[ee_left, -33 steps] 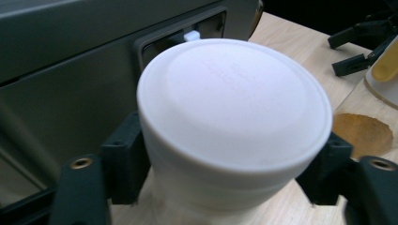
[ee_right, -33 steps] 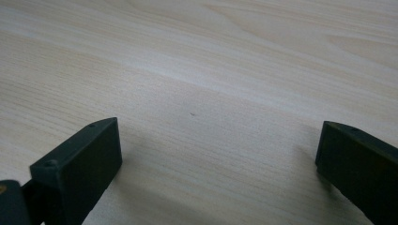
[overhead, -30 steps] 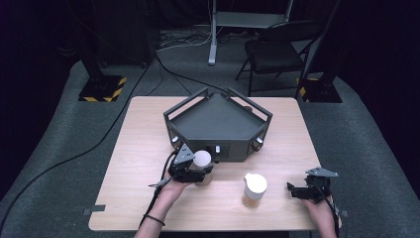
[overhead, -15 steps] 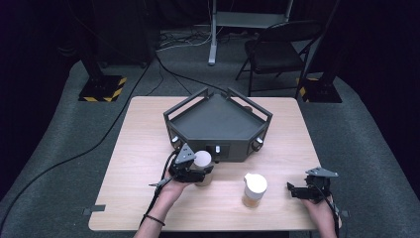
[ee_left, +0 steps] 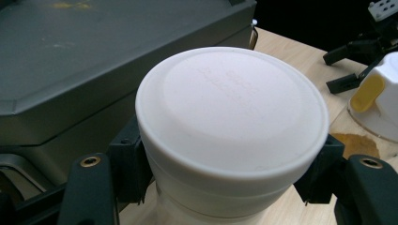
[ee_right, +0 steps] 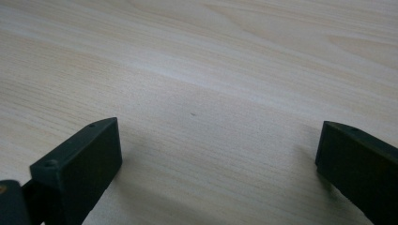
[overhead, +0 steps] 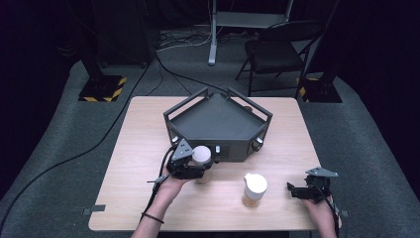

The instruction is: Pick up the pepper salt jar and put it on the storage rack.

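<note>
A white-capped jar [overhead: 201, 156] stands in front of the dark grey tray [overhead: 218, 121], and my left gripper [overhead: 195, 168] is shut on it. In the left gripper view the jar's white lid [ee_left: 232, 110] sits between both black pads [ee_left: 126, 164], which press on its sides. A second bottle with a white flip cap [overhead: 255, 188] and amber liquid stands on the table to the right; its cap with a yellow tab [ee_left: 375, 91] appears in the left gripper view. My right gripper [overhead: 297, 192] rests near the table's right front, jaws wide apart over bare wood [ee_right: 211, 117].
The wooden table [overhead: 143, 148] carries the five-sided grey tray with rails and knobs at its middle. A black chair [overhead: 277, 49] and stands with hazard-striped bases [overhead: 104, 87] stand on the floor behind. A cable trails from the left gripper.
</note>
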Demonstrator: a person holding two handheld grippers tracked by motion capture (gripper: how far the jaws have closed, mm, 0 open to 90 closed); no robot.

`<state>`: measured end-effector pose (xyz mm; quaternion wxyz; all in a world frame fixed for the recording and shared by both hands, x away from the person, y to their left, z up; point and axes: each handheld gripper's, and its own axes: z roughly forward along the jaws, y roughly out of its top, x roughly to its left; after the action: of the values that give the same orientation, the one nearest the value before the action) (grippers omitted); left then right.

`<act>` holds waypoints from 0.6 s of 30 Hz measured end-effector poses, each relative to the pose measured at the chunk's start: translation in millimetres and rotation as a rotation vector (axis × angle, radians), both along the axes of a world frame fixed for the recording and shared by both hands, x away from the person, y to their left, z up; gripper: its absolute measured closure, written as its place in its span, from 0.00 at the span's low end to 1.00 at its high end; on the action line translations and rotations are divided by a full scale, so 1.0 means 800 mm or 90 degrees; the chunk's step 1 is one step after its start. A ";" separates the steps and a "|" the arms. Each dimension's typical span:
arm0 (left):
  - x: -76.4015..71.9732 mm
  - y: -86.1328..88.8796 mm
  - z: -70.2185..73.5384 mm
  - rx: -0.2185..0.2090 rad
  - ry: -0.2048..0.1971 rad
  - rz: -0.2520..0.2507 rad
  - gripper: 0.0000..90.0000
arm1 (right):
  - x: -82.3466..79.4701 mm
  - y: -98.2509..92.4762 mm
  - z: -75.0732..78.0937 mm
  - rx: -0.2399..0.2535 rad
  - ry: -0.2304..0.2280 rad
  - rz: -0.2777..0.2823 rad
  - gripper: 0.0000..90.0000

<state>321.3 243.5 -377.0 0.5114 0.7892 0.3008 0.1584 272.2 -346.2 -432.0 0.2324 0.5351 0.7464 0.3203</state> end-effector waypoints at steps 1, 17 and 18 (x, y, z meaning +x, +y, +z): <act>0.000 0.001 0.002 -0.001 -0.001 0.000 0.37 | 0.000 0.000 0.000 0.000 0.000 0.000 0.00; -0.001 0.006 0.027 -0.004 -0.018 0.012 0.37 | 0.000 0.000 0.000 0.000 0.000 0.001 0.00; -0.001 0.006 0.029 -0.003 -0.019 0.012 0.37 | 0.000 0.000 0.000 0.000 0.000 0.001 0.00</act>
<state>320.9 248.6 -353.7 0.5165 0.7824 0.3011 0.1745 272.2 -346.3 -432.0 0.2325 0.5345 0.7467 0.3204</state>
